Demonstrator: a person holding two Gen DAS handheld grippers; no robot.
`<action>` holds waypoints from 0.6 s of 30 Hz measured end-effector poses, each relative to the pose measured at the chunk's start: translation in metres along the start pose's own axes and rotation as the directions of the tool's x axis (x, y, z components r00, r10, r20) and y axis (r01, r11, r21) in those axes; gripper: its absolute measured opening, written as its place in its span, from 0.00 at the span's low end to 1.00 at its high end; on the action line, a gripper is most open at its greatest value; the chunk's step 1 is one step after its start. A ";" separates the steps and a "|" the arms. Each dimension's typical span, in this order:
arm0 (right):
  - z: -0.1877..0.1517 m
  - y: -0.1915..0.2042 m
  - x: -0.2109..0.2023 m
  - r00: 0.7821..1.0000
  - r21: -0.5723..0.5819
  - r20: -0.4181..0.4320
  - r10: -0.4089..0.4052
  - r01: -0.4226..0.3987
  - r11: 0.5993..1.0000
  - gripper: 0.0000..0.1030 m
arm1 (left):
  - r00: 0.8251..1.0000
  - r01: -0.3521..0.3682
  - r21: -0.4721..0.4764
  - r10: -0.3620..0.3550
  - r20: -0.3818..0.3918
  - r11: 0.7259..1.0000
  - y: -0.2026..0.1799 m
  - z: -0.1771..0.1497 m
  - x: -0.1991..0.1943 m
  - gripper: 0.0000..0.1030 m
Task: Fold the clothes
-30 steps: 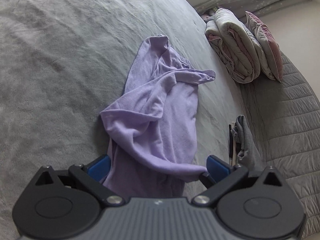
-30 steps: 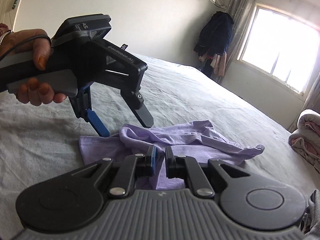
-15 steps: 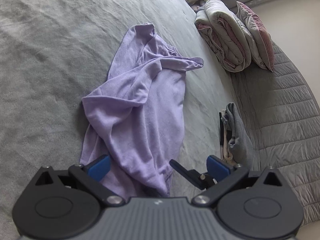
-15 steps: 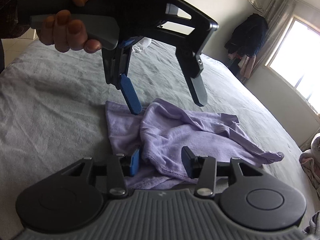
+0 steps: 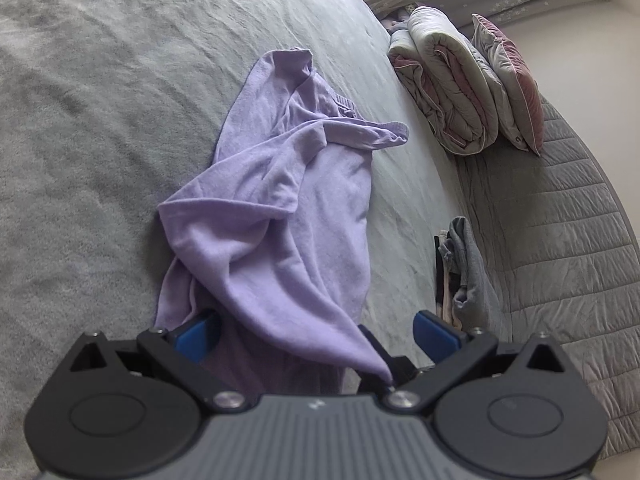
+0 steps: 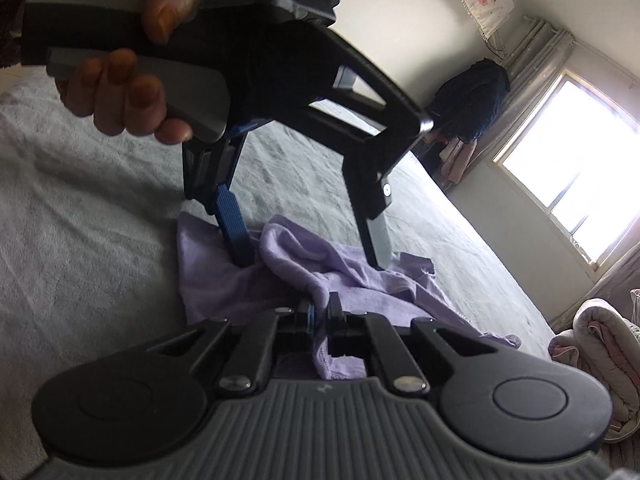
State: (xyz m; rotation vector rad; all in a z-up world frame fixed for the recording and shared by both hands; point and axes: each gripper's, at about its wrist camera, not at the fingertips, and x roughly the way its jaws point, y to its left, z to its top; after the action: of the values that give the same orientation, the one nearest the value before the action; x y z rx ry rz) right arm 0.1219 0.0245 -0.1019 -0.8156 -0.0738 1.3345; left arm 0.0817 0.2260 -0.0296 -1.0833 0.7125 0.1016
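On the grey bedspread (image 5: 100,128), the lilac top (image 5: 280,208) lies rumpled and half doubled over itself, its long axis running straight away from your left gripper (image 5: 316,336) toward the folded duvet (image 5: 448,80) at the head of the bed. Your right gripper (image 6: 320,312) has its jaws pinched onto a raised fold at the near hem of the top, so the cloth peaks up from the bedspread toward it. Your left gripper stands wide, its 2 blue pads straddling that same near end from above, 1 pad low against the cloth on the side away from the duvet, the other clear of it. Both grippers sit at the hem end, the right 1 already on the cloth.

One sleeve (image 5: 372,134) trails off toward the duvet, and the neck end lies furthest from you. A small pile of grey clothes (image 5: 468,264) rests beside the top, between it and the quilted cover (image 5: 568,240), near enough to catch a swung hem. I judge the top not yet neatly folded; how far along the fold stands cannot be settled.
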 end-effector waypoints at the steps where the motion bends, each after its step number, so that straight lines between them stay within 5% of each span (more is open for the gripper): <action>1: 0.001 -0.005 -0.003 1.000 0.025 0.009 0.000 0.000 1.000 0.04 | 1.000 0.000 -0.001 0.000 -0.002 1.000 0.000 0.001 0.002 0.99; 6: 0.000 -0.023 -0.012 0.999 0.118 0.032 0.028 -0.032 0.992 0.04 | 1.000 0.005 0.017 -0.005 0.025 1.000 -0.003 0.008 0.009 0.99; 10: -0.003 -0.026 -0.011 0.999 0.135 0.020 0.043 -0.045 0.990 0.04 | 0.993 -0.058 0.105 0.047 0.108 0.993 -0.012 0.009 0.006 0.94; 14: -0.002 -0.024 -0.011 0.999 0.127 0.018 0.043 -0.045 0.991 0.04 | 0.981 -0.093 0.169 0.061 0.184 0.981 -0.017 0.011 -0.005 0.74; 18: -0.001 -0.023 -0.009 0.999 0.123 0.018 0.042 -0.044 0.991 0.04 | 0.985 -0.107 0.187 0.078 0.155 0.976 -0.013 0.011 0.001 0.33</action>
State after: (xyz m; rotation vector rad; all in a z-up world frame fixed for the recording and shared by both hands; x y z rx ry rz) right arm 0.1385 0.0158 -0.0860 -0.7058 0.0140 1.3718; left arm 0.0927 0.2289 -0.0168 -0.8458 0.6264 0.1862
